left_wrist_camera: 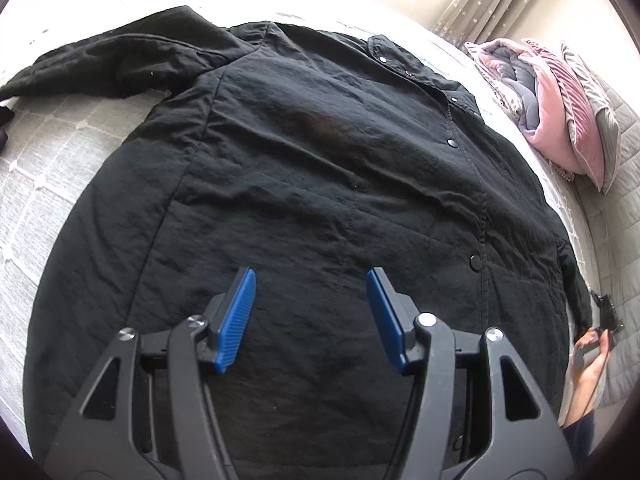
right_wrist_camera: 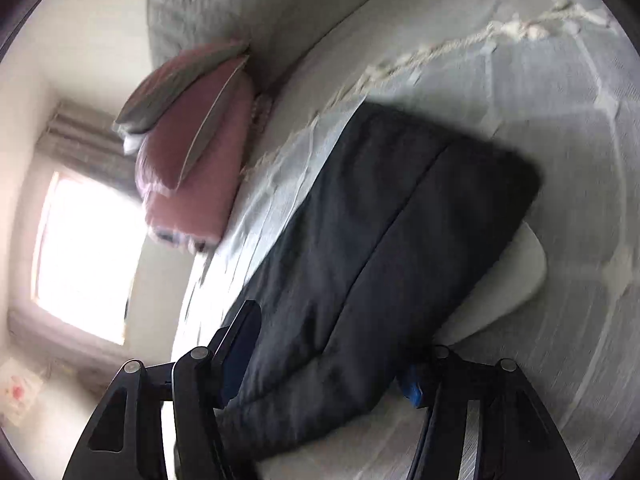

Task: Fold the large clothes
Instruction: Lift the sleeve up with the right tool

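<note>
- The black coat (left_wrist_camera: 320,168) lies spread flat across the grey quilted bed (left_wrist_camera: 60,184), its collar toward twelve o'clock and one sleeve reaching out toward ten o'clock.
- The left gripper (left_wrist_camera: 311,280) hangs over the coat's lower half, its blue pads (left_wrist_camera: 240,312) parted, with nothing between them.
- The right gripper (right_wrist_camera: 332,344) is open, and a dark fold of the coat runs loose between its fingers, unpinched.
- A person's hand (left_wrist_camera: 590,364) shows at the coat's edge, around four o'clock.
- Pink pillows (left_wrist_camera: 560,112) are piled at two o'clock, beside the curtain (left_wrist_camera: 500,0).
</note>
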`<action>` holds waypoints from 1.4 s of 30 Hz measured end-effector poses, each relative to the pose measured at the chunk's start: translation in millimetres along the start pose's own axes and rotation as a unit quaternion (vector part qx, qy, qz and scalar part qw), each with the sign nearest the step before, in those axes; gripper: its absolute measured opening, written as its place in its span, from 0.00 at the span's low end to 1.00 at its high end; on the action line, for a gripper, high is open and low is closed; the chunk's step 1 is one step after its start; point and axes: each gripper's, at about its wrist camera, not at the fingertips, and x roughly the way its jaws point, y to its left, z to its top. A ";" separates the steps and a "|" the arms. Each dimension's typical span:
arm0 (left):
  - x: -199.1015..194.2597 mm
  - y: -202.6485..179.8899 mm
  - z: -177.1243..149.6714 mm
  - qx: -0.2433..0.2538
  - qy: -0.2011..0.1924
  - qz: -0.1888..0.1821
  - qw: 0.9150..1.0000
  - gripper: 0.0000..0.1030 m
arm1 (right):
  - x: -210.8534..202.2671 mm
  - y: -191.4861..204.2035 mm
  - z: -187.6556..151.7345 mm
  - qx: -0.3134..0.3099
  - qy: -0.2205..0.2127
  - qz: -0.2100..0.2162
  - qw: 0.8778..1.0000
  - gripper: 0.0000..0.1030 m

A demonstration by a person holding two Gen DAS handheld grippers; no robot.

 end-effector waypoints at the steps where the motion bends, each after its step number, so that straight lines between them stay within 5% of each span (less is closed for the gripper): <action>1: 0.3 0.8 0.0 -0.001 0.000 -0.001 1.000 0.57 | -3.7 -7.2 9.6 0.020 -0.017 0.003 1.000 0.58; 5: 1.7 5.2 0.8 -0.010 0.006 -0.006 1.000 0.57 | -30.7 -52.4 54.9 0.119 -0.090 0.027 0.988 0.51; 9: 1.1 6.7 2.5 -0.016 0.007 -0.010 1.000 0.57 | -57.9 -83.0 88.4 0.142 -0.131 0.036 0.980 0.52; 11: 1.1 4.7 3.0 -0.014 0.006 -0.012 1.000 0.57 | -54.9 -84.4 92.8 0.137 -0.103 0.074 0.982 0.54; 17: 2.4 -4.0 -1.8 0.002 0.008 -0.009 1.000 0.57 | -7.1 -34.2 89.4 0.032 -0.013 0.063 0.997 0.62; 23: 1.6 -6.1 -2.7 0.005 0.006 -0.008 1.000 0.57 | 32.0 -21.4 112.6 0.061 0.002 0.085 0.995 0.62; 28: -1.7 -7.3 -1.4 0.015 -0.010 0.003 1.000 0.57 | 0.3 -35.9 150.5 0.030 -0.123 0.006 0.992 0.58; 32: -2.5 -11.7 -0.6 0.014 -0.011 -0.007 1.000 0.57 | 6.1 -21.8 136.4 -0.016 -0.023 0.036 0.999 0.59; 40: -10.5 -10.1 -2.7 0.013 -0.017 -0.011 1.000 0.57 | 12.8 3.0 72.5 -0.123 0.034 -0.047 0.991 0.59; 41: -10.7 -10.8 -1.8 0.014 -0.019 -0.010 1.000 0.57 | 13.5 4.1 67.9 -0.130 0.040 -0.050 0.989 0.55; 42: -11.1 -11.1 -1.2 0.016 -0.022 -0.008 1.000 0.57 | 19.1 9.8 66.1 -0.139 0.052 -0.051 0.988 0.26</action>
